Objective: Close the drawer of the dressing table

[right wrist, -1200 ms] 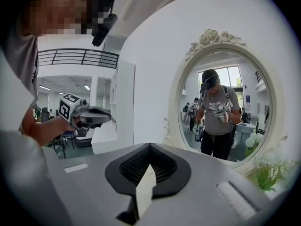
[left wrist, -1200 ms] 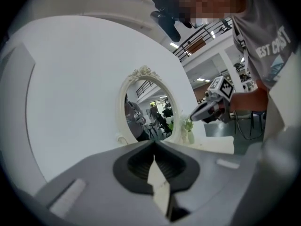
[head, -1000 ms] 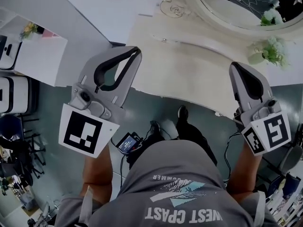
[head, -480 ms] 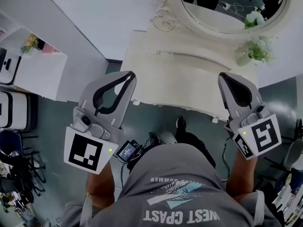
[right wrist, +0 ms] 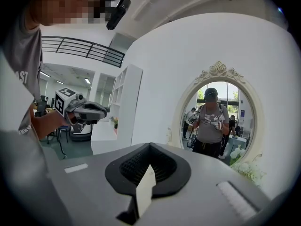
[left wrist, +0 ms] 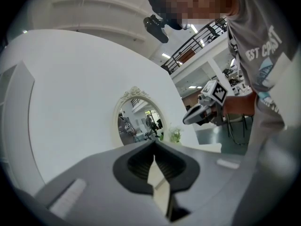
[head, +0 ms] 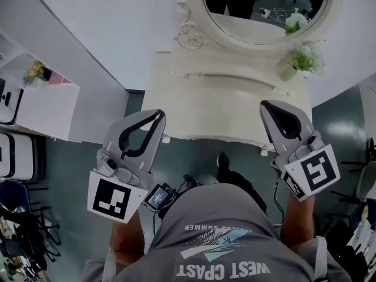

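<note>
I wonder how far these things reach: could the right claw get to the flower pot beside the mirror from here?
Probably yes. The right claw hovers at the front edge of the dressing table, and its top between there and the flower pot looks bare. Its jaws are shut, though.

Two tools are in view: one left tool [head: 157, 116] and one right tool [head: 265, 106]. There is one cream counter [head: 223, 107], with one oval mirror [head: 264, 10] at its far edge and one vase of flowers [head: 296, 60] at its far right. At the left stands one white shelf unit [head: 35, 104] bearing one small bunch of flowers [head: 35, 70]. One small screen device [head: 157, 196] sits near the one person's waist.
</note>
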The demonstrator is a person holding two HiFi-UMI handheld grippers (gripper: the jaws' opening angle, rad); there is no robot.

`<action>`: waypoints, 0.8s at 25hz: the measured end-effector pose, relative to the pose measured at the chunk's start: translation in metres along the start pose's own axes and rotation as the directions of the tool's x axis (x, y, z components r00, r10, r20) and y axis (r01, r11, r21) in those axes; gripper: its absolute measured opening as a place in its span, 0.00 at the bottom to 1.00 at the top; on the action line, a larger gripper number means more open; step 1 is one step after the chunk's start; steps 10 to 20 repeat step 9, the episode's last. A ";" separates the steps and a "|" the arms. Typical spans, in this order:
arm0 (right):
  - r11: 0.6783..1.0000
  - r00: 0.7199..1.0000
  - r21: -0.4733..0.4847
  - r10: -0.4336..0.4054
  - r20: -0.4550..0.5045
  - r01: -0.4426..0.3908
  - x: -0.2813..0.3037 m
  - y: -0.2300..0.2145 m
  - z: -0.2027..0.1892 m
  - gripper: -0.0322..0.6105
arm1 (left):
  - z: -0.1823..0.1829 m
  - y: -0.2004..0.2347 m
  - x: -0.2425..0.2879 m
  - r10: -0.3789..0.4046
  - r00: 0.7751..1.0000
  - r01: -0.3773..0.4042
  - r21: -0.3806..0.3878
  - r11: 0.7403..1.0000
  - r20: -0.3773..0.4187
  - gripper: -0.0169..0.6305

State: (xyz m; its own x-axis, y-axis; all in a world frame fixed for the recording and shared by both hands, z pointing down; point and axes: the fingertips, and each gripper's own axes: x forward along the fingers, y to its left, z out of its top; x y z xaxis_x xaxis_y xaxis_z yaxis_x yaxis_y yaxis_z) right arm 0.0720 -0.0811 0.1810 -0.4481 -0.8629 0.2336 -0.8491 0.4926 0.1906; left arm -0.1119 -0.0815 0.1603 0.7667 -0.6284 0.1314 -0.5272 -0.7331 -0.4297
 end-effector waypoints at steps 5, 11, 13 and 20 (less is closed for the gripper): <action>1.000 1.000 0.003 -0.008 -0.003 0.008 -0.010 -0.001 0.001 0.05 | 0.006 -0.005 -0.001 -0.005 1.000 0.005 0.009 1.000 0.000 0.03; 1.000 1.000 0.003 -0.008 -0.008 0.008 -0.017 -0.001 0.002 0.05 | 0.009 -0.010 -0.003 -0.007 1.000 0.007 0.003 1.000 -0.005 0.03; 1.000 1.000 0.003 -0.008 -0.008 0.008 -0.017 -0.001 0.002 0.05 | 0.009 -0.010 -0.003 -0.007 1.000 0.007 0.003 1.000 -0.005 0.03; 1.000 1.000 0.003 -0.008 -0.008 0.008 -0.017 -0.001 0.002 0.05 | 0.009 -0.010 -0.003 -0.007 1.000 0.007 0.003 1.000 -0.005 0.03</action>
